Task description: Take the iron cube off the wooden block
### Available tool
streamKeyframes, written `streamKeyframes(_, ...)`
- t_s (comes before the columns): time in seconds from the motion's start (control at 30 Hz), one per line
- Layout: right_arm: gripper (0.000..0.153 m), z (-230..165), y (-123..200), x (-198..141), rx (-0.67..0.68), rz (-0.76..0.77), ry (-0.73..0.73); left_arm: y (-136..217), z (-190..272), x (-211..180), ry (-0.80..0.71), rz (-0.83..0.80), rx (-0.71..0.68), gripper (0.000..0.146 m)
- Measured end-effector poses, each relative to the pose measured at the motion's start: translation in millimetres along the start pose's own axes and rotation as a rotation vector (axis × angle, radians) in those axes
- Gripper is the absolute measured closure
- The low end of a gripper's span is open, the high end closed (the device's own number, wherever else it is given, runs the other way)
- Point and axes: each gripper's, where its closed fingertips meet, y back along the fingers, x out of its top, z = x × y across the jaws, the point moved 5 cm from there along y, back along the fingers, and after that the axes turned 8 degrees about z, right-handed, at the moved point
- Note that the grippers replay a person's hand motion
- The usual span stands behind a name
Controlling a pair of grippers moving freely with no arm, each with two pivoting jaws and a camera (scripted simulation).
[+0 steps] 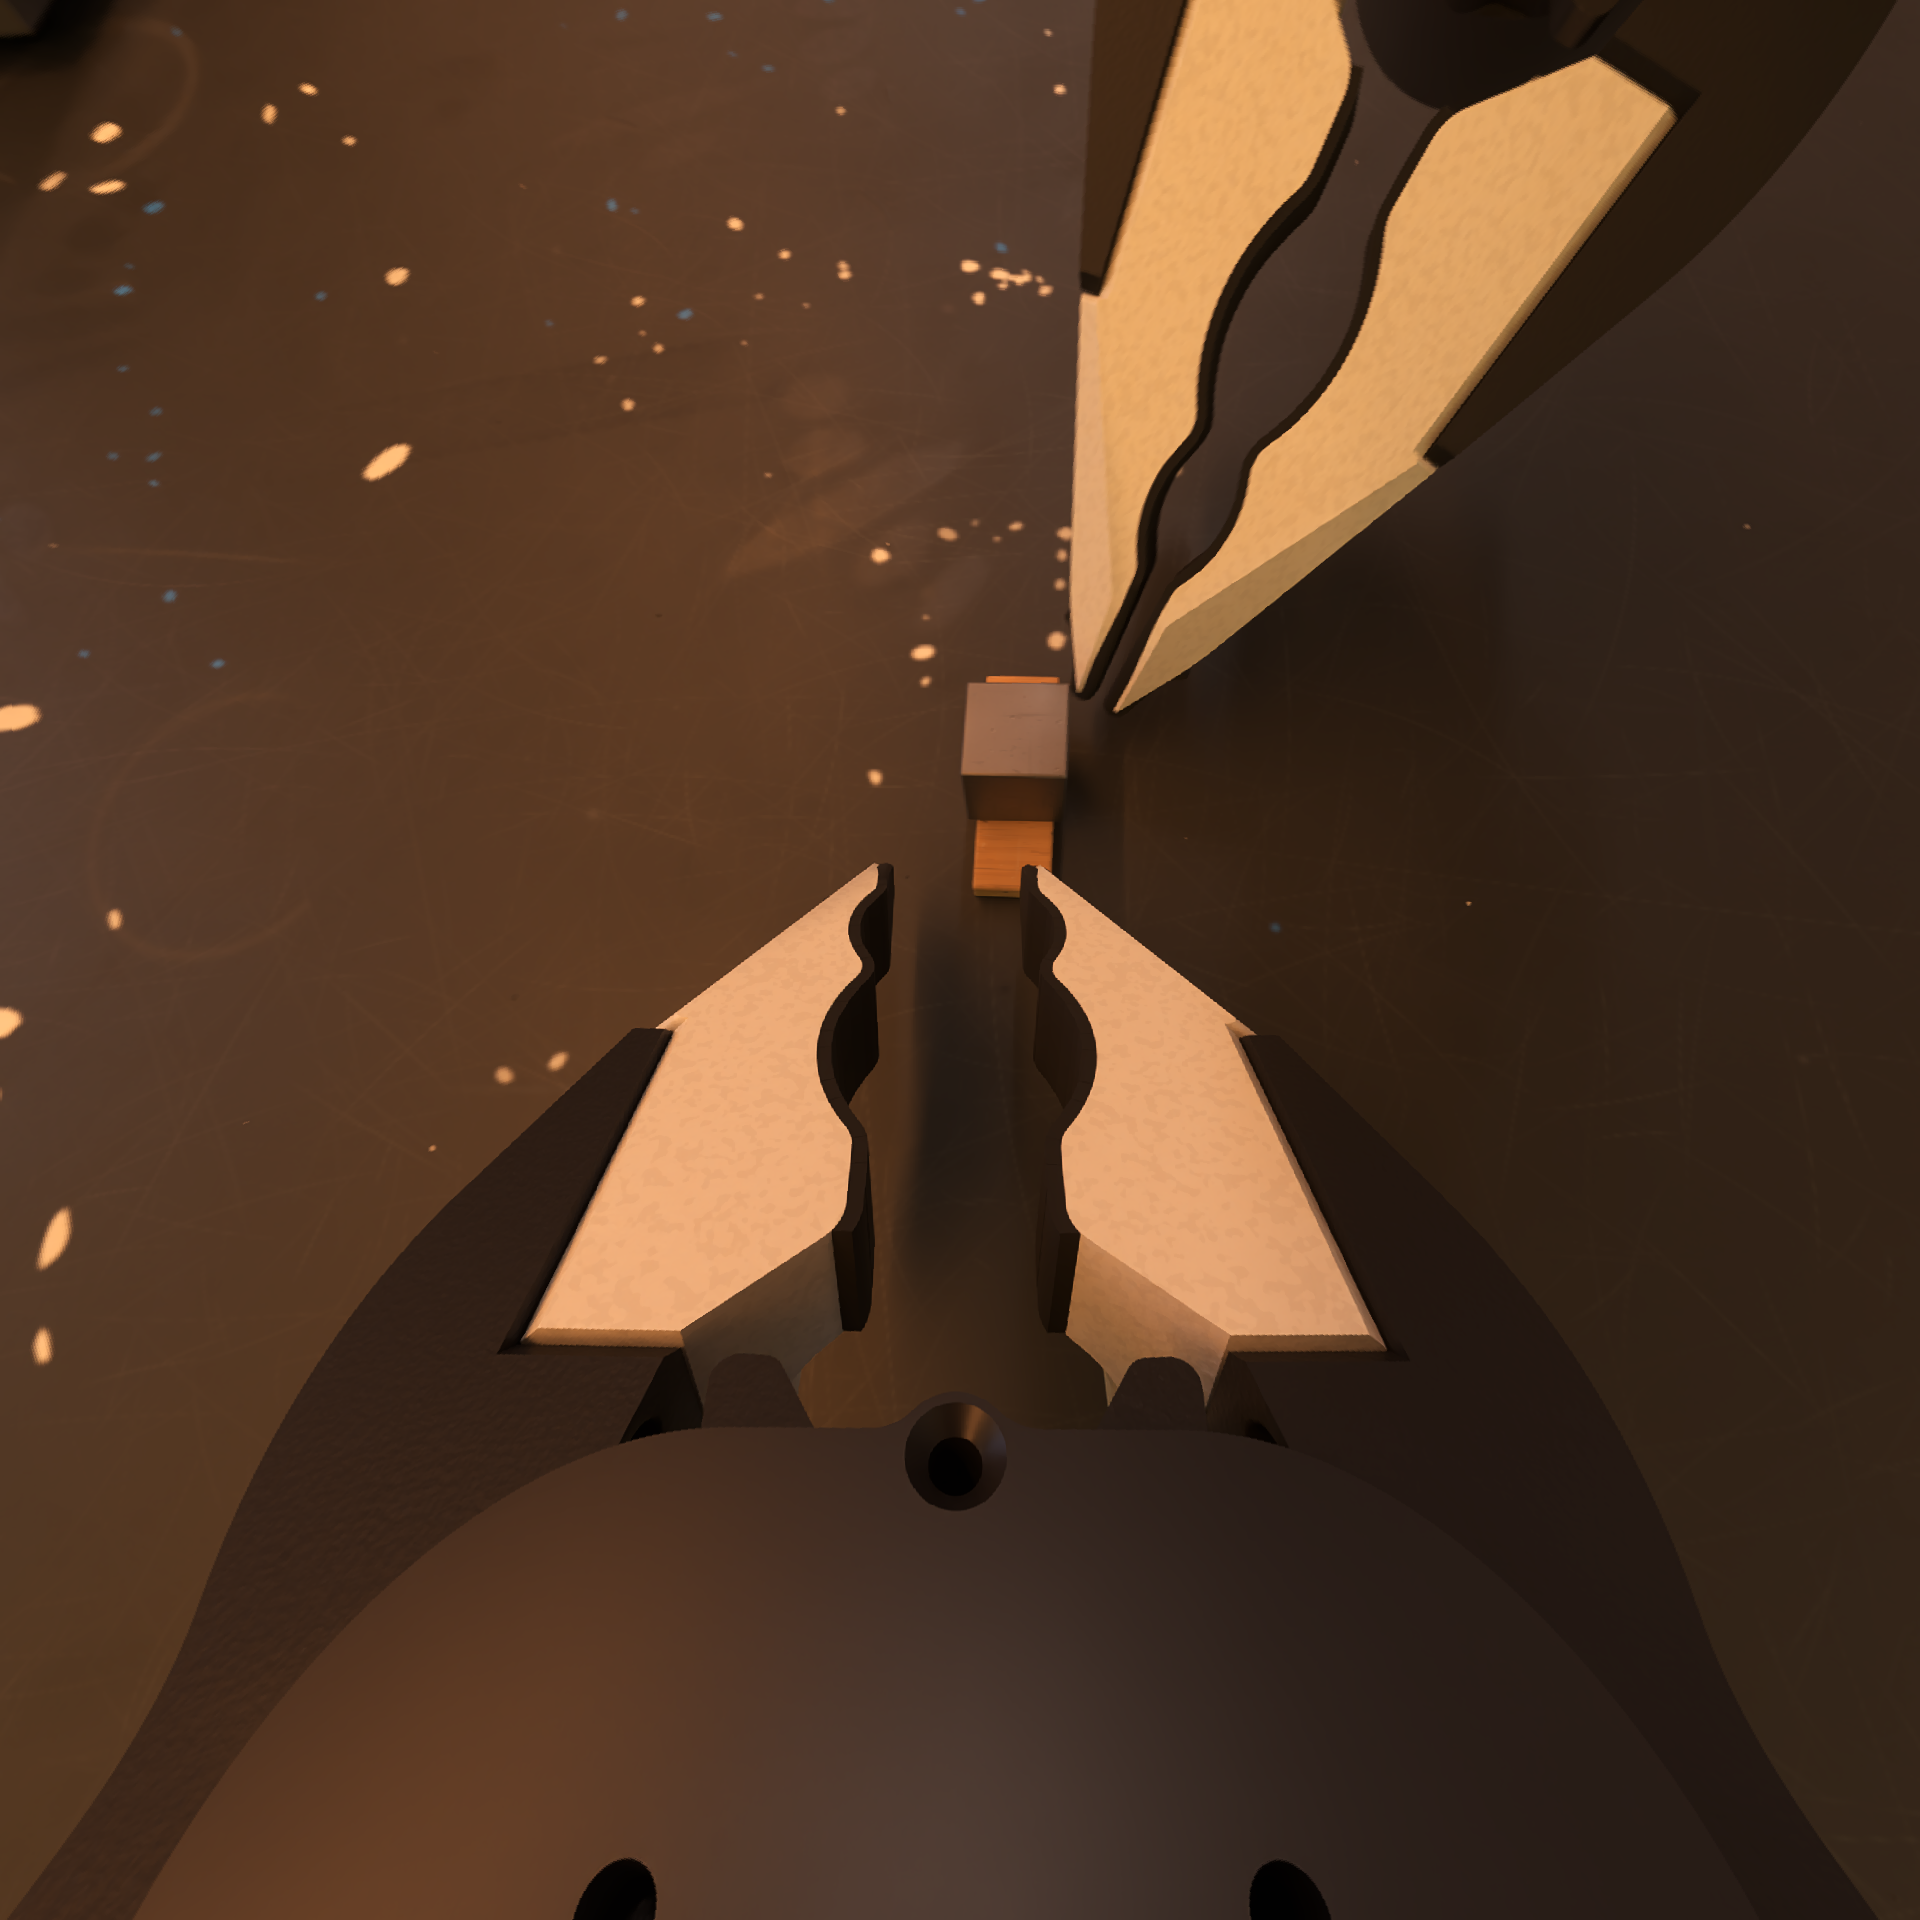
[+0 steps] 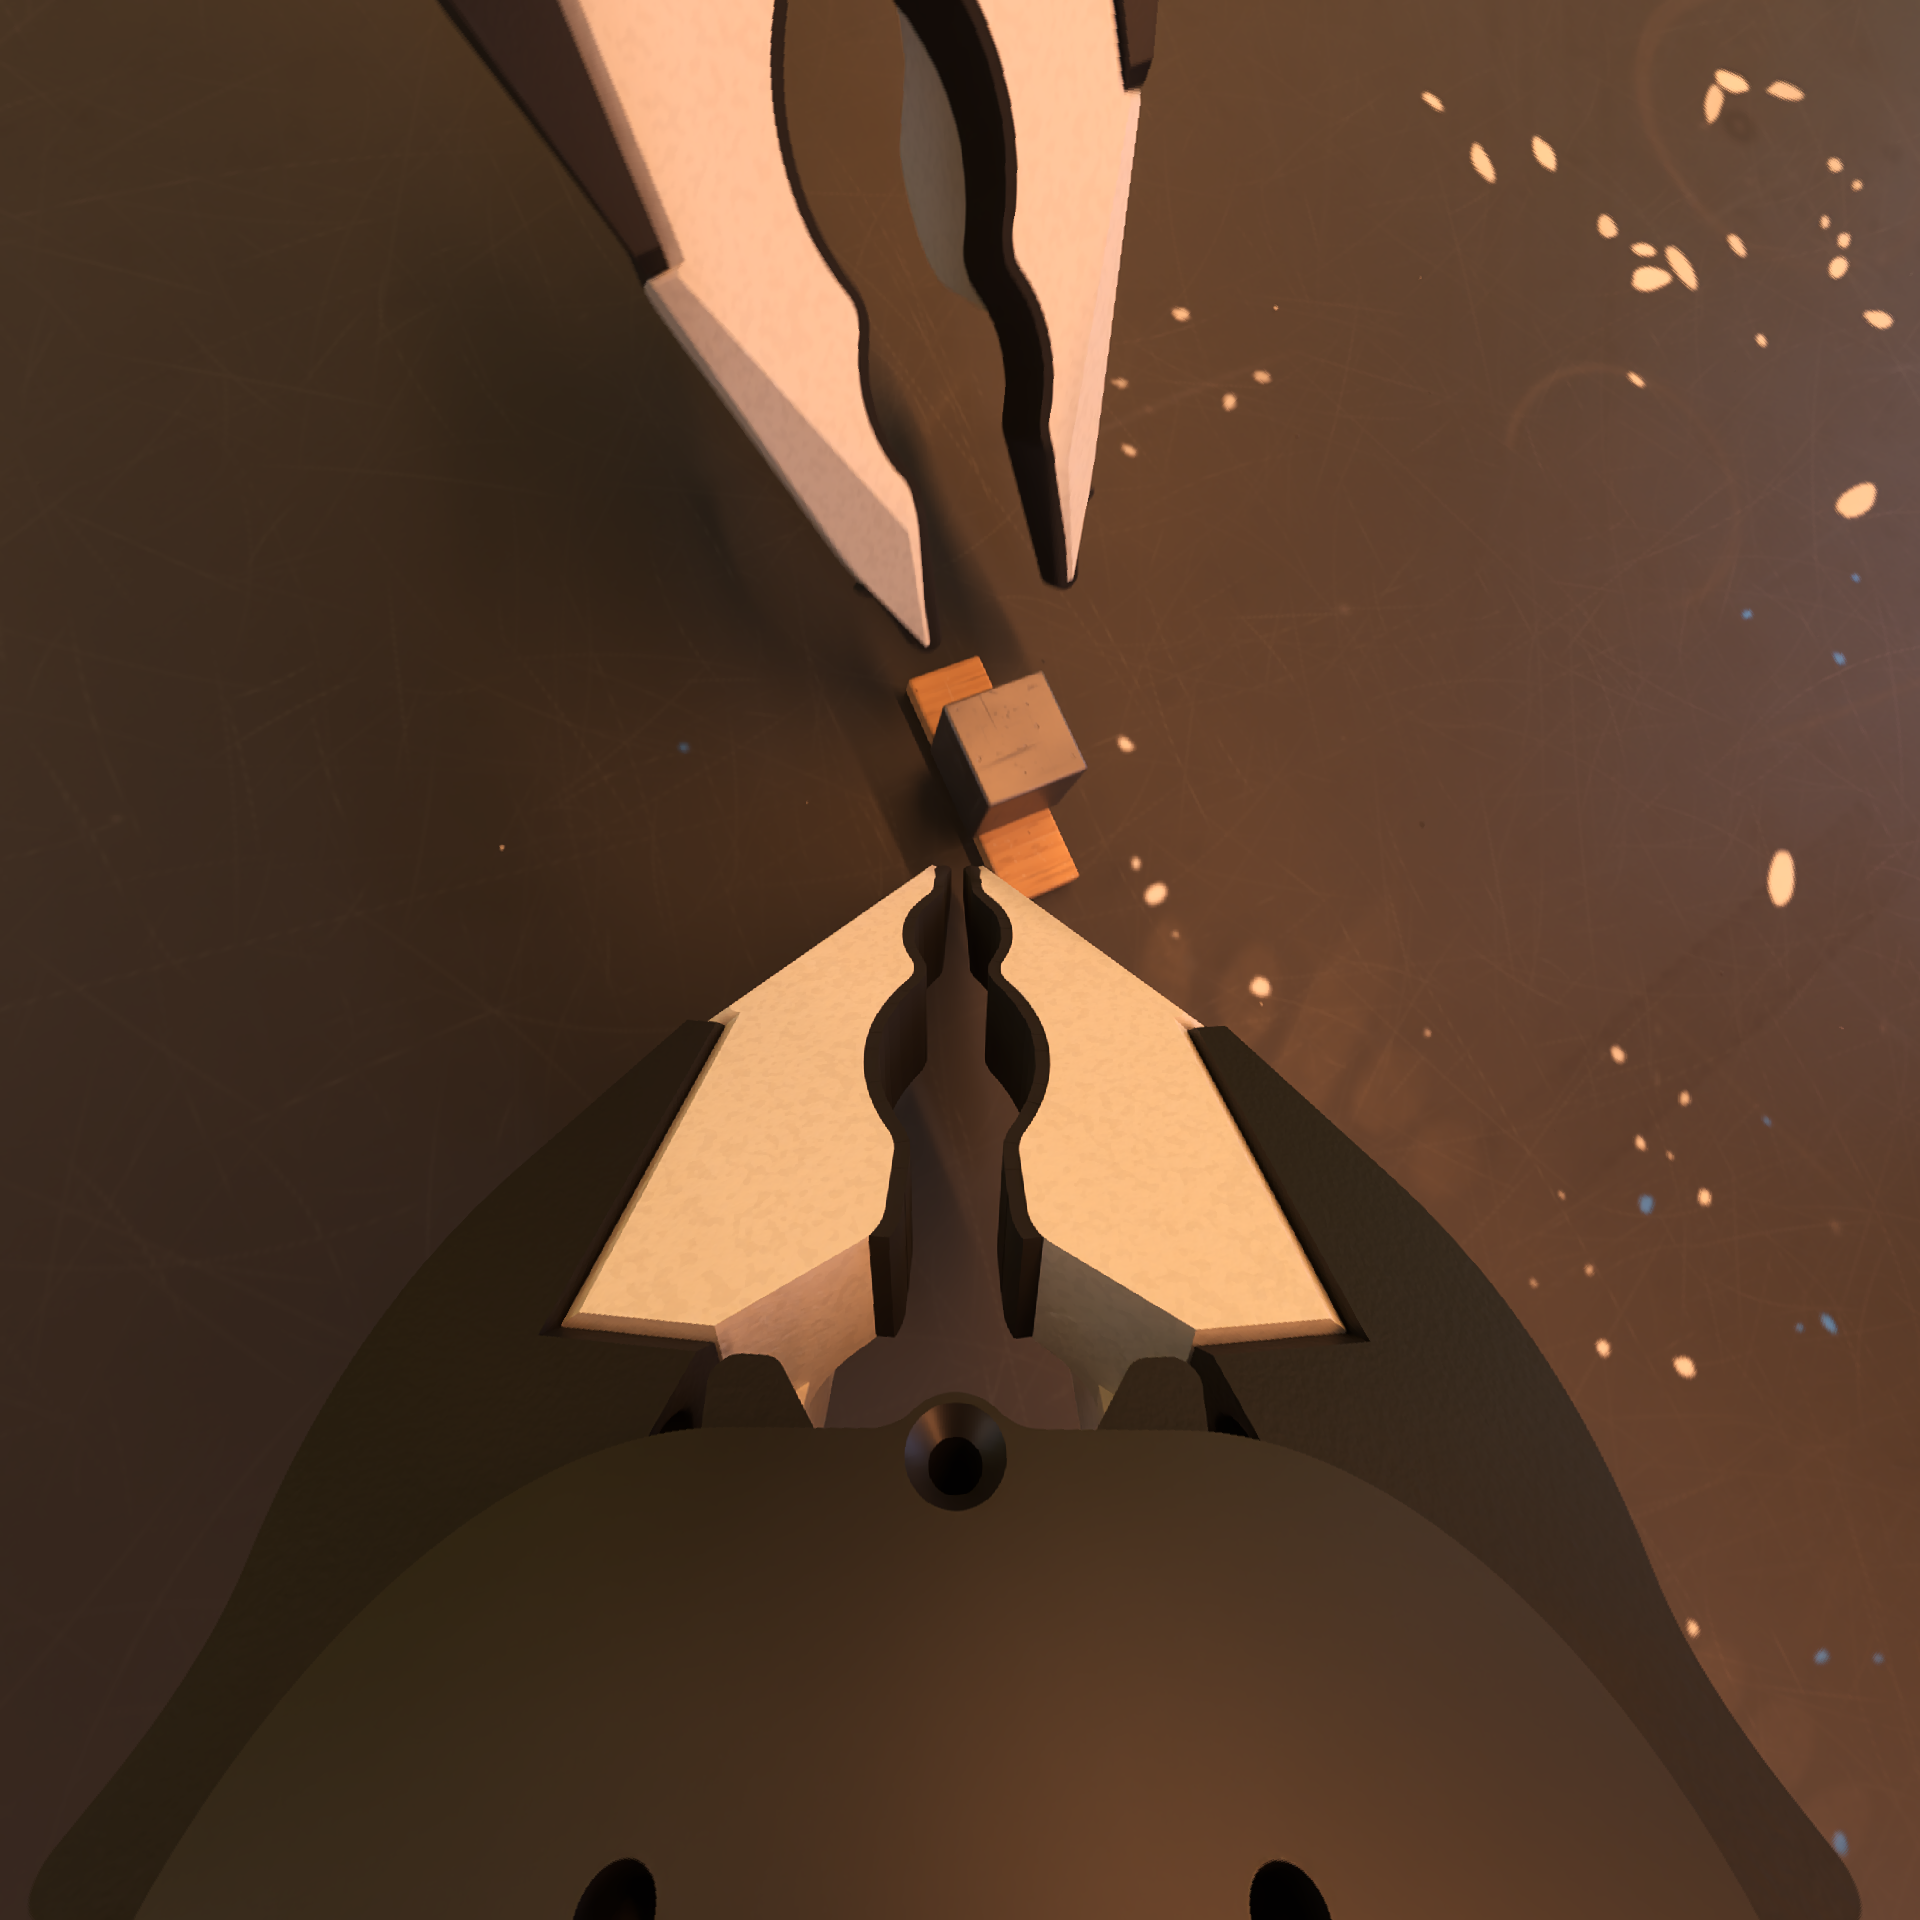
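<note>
A small grey iron cube (image 1: 1013, 740) sits on top of a flat orange wooden block (image 1: 1006, 860) on the dark table; the block's ends stick out from under it. Both also show in the right wrist view, the cube (image 2: 1008, 736) on the block (image 2: 1027, 852). My left gripper (image 1: 956, 873) is open and empty, its tips just short of the block's near end. My right gripper (image 2: 957, 873) is shut and empty, its tips close to the block's other end. Each gripper shows in the other's view, the right one (image 1: 1103, 698) and the left one (image 2: 990, 611), facing across the cube.
The table (image 1: 520, 727) is a dark brown, scratched surface with pale and blue paint flecks. Nothing else stands near the cube and block.
</note>
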Motion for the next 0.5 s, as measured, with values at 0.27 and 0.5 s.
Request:
streamKeyframes(0.27,0.15,13.6,0.3,-4.4,-0.019,0.017,0.041,-2.1,11.3,-1.6,-0.021,-0.039,-0.062,0.13)
streamKeyframes(0.5,0.149,24.0,9.3,-14.7,0.048,0.054,0.084,-0.2,7.4,1.7,-0.011,-0.005,-0.044,0.128)
